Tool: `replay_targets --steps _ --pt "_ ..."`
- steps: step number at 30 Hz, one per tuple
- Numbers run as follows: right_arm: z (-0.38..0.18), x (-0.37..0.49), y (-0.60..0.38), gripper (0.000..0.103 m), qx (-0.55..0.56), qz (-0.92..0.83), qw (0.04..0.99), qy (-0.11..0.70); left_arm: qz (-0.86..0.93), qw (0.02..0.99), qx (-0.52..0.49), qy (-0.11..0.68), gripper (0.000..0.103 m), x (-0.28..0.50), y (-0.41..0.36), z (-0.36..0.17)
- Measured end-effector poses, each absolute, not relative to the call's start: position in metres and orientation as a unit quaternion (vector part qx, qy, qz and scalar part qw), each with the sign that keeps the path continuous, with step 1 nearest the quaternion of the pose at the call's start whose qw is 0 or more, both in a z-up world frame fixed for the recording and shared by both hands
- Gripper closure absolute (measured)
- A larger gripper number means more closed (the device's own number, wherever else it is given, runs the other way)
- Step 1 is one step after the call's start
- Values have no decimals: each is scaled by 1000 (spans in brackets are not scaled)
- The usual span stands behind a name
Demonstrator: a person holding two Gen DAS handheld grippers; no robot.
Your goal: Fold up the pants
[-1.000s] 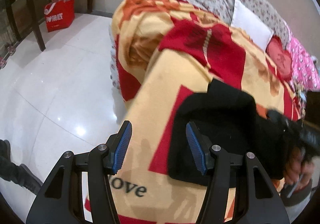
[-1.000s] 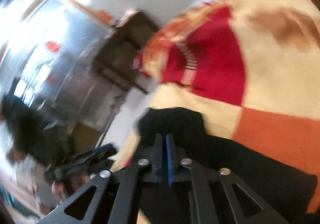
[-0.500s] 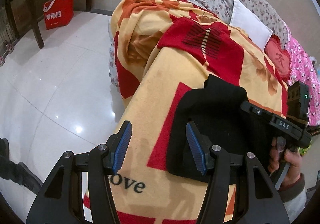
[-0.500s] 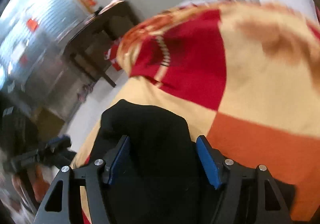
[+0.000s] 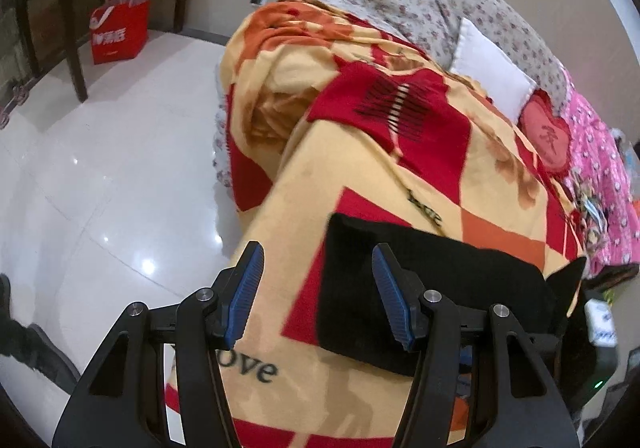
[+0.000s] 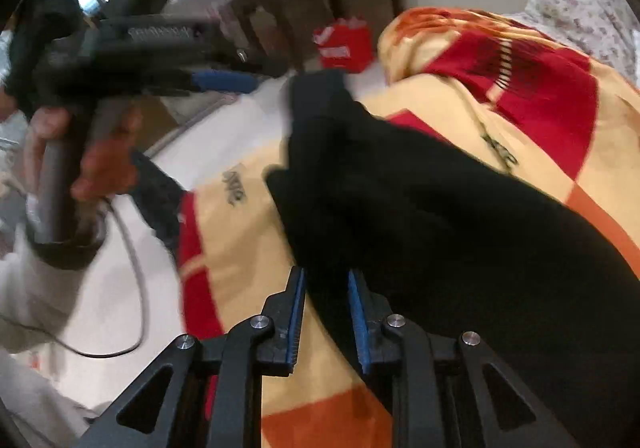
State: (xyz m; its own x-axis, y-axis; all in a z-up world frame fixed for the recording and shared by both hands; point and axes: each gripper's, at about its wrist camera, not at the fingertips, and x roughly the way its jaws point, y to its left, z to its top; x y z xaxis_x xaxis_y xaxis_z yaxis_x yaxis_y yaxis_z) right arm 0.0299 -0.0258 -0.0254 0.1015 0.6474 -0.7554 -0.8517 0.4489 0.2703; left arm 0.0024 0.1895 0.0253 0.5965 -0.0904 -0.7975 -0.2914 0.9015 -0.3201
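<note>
The left claw (image 5: pixel 318 294) sits at the bottom of its frame with jaws spread wide, nothing between them; its right finger overlaps the edge of the pants (image 5: pixel 432 296), though whether it touches them is unclear. The right claw (image 6: pixel 325 314), bottom centre of its frame, is nearly closed and pinches a fold of the pants (image 6: pixel 440 216). The black pants lie on the blanket (image 5: pixel 360 152), lower right in the left view. A red bag (image 5: pixel 119 28) stands on the floor (image 5: pixel 100 176) at upper left, beside a dark table (image 5: pixel 76 48). A white pillow (image 5: pixel 492 66) lies upper right.
</note>
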Motion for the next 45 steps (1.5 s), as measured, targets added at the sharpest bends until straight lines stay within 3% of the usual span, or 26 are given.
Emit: replay_targets --steps 9,13,22,28,30,37,43,45 --pt "25 40 -168 76 -8 360 845 395 17 879 -176 444 47 11 143 24" --pt "36 52 -256 58 61 196 899 387 0 866 -158 475 47 25 115 -2" --pt "26 93 -336 56 187 98 890 405 5 855 -134 501 45 39 98 -29" --pt "13 116 -347 56 164 94 896 401 5 852 -142 503 45 40 100 -29" --pt "5 126 -349 51 162 92 896 403 7 852 -141 503 44 40 99 -29" --pt "-37 157 -320 48 121 96 867 473 14 851 -139 506 43 42 98 -29" --pt "-40 137 -318 48 98 64 882 456 12 849 -142 509 43 44 99 -29" --pt "-41 131 -308 56 68 67 892 442 14 849 -143 509 43 44 100 -29"
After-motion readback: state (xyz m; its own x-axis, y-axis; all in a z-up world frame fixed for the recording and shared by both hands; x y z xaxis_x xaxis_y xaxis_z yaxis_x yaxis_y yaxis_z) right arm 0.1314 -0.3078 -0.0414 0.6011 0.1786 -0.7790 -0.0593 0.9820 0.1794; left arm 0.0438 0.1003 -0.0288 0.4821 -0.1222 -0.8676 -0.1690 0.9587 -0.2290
